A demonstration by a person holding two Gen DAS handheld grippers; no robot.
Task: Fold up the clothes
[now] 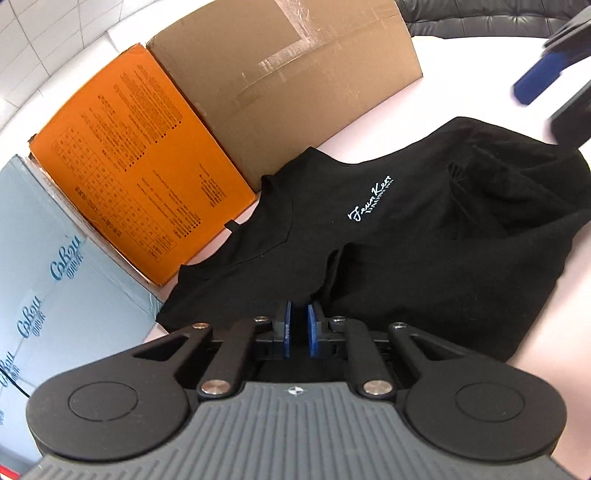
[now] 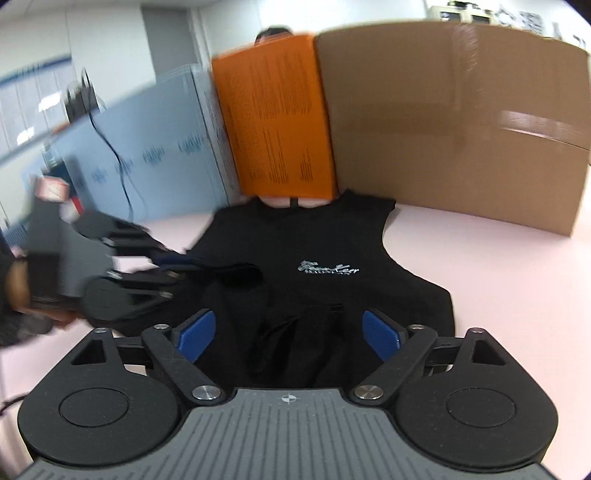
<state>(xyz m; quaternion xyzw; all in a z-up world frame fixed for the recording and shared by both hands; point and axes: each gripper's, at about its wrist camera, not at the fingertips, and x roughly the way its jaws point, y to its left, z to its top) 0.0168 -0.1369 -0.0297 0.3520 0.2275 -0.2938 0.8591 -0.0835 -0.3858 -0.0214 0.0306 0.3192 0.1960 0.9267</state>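
A black T-shirt (image 1: 424, 236) with a small white chest logo (image 1: 371, 203) lies on the pale pink table, partly folded over itself. In the left wrist view my left gripper (image 1: 299, 325) is shut on a fold of the black shirt at its near edge. In the right wrist view the shirt (image 2: 325, 266) lies flat, collar toward the boxes. My right gripper (image 2: 288, 336) is open above the shirt's near edge, holding nothing. The left gripper (image 2: 173, 266) shows blurred at the left of that view, pinching a shirt flap. The right gripper (image 1: 546, 81) shows blurred at the top right of the left wrist view.
An orange box (image 1: 140, 173), a brown cardboard box (image 1: 295, 85) and a light blue box (image 1: 55, 295) stand along the table's far side, close to the shirt's collar. Bare pink table (image 2: 517, 288) lies to the right of the shirt. A black sofa (image 1: 480, 18) is behind.
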